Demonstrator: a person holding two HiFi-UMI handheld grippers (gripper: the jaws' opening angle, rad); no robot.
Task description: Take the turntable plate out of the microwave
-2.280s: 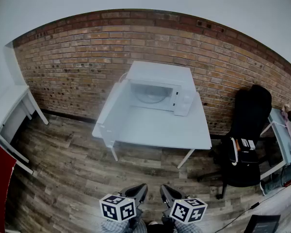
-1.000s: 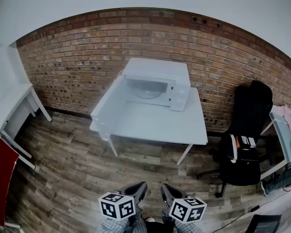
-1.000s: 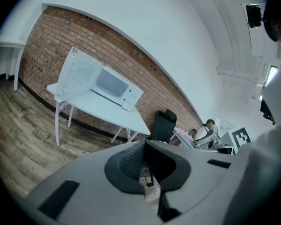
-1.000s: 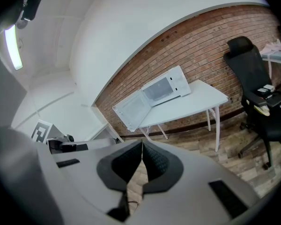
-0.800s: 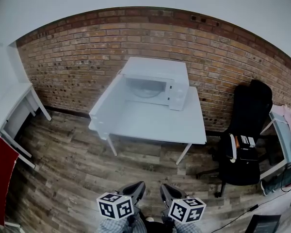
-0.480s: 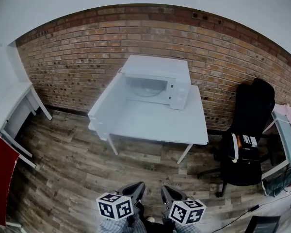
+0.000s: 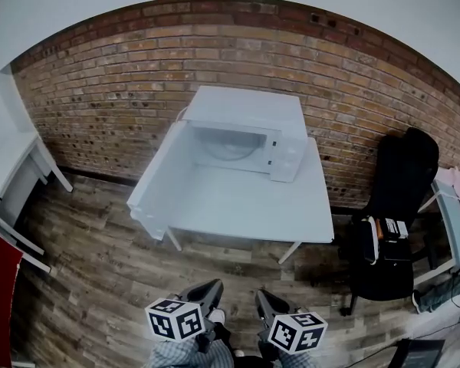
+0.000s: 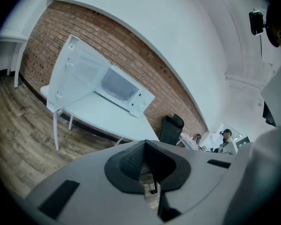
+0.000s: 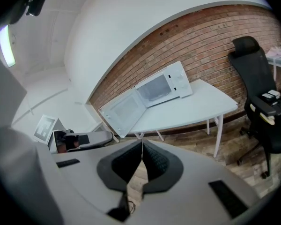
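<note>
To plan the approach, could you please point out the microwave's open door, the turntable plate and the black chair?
open door (image 7: 159, 178): head view, its inner face.
turntable plate (image 7: 229, 149): head view, its middle, inside the cavity.
black chair (image 7: 402, 169): head view, the backrest.

- You face a brick wall (image 7: 100, 75) rising from a wood-plank floor (image 7: 84, 267).
- On your right, a black office chair (image 7: 399, 198) stands beside the white table (image 7: 245, 209).

White rectangular table (image 7: 245, 205) on slim white legs, set on brown wood-plank floor (image 7: 100, 274) against red brick wall (image 7: 100, 90), bearing one white microwave oven (image 7: 245, 110) at its rear edge, door (image 7: 155, 176) swung open leftward.
</note>
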